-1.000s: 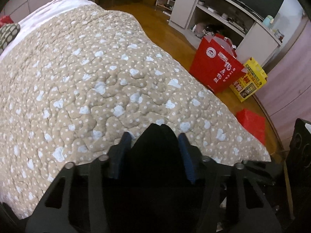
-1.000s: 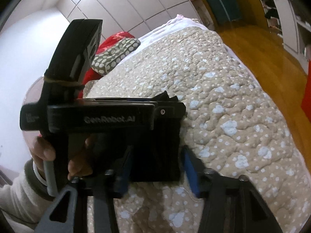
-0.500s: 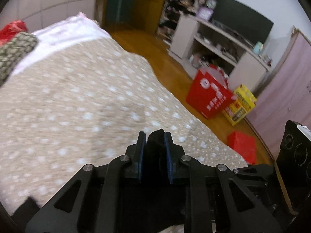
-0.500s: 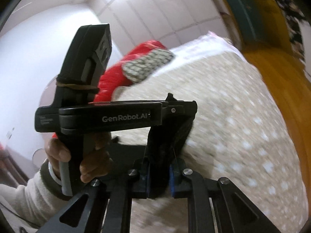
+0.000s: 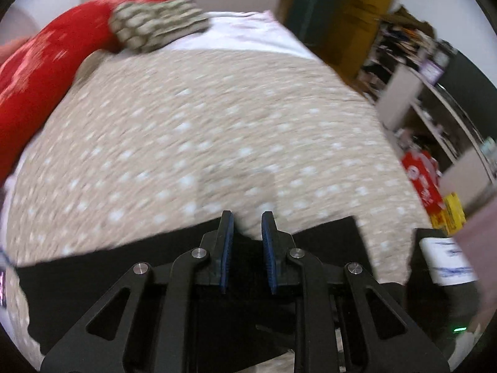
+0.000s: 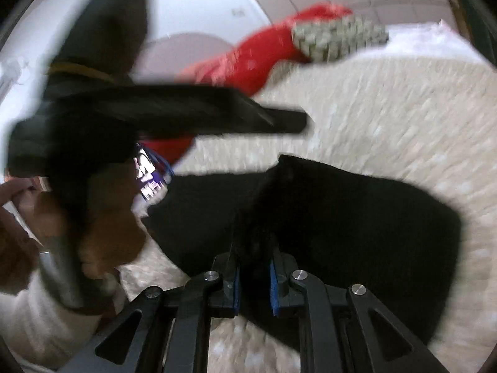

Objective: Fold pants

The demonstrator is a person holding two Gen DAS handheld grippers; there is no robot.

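Note:
The black pants (image 5: 108,267) are stretched out low over the beige dotted quilt (image 5: 217,130). My left gripper (image 5: 247,236) has its blue pads a small gap apart; black cloth lies at their base, and quilt shows through the gap at the tips. In the right wrist view the pants (image 6: 357,217) hang as a wide black sheet, and my right gripper (image 6: 253,267) is shut on a bunched fold of them. The left gripper's body (image 6: 130,108) and the hand holding it show blurred at the left.
A red blanket (image 5: 46,71) and a dotted pillow (image 5: 155,26) lie at the head of the bed. White shelving (image 5: 435,108), a red bag (image 5: 422,180) and a yellow box (image 5: 453,217) stand on the floor to the right of the bed.
Both grippers closed on the pants, then swung up and towards the head of the bed. The pants have spread from a bunch into a wide sheet. The left pads have parted slightly.

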